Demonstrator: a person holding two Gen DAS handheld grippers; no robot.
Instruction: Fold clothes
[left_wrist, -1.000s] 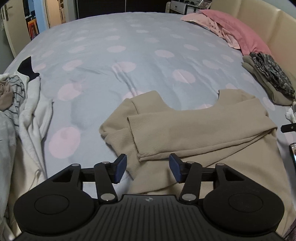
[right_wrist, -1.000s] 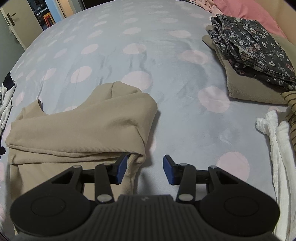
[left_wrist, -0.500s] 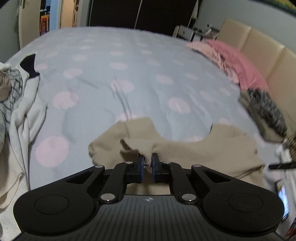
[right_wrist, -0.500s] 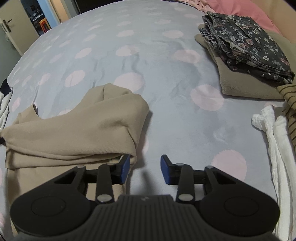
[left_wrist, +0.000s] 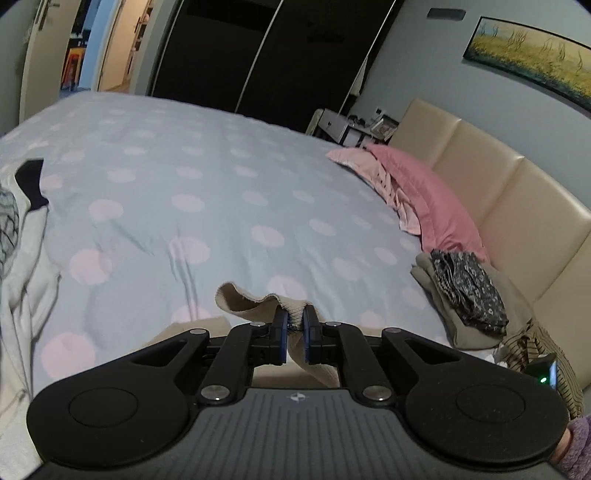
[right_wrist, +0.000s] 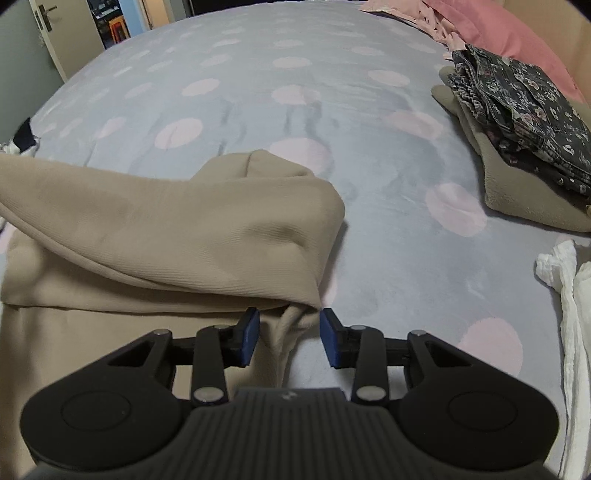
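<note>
left claw (left_wrist: 294, 332) pinching beige top (right_wrist: 177, 236), right claw (right_wrist: 289, 338) closing

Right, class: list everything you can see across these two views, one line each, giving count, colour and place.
Sweater: one, beige, near edge of bed, partly lifted.
Bedspread: one, pale blue with pink dots, covering bed.
Folded stack: dark floral piece on olive piece, right side.
Pink bedding: by headboard.
Headboard: one, cream, padded.
White cloth: far right edge.
Unfolded pile: white and striped, left edge.
Painting: one, on wall.
Left claw: black, blue pads, shut on sweater.
Right claw: closing around sweater fold, pads not pressing.
</note>
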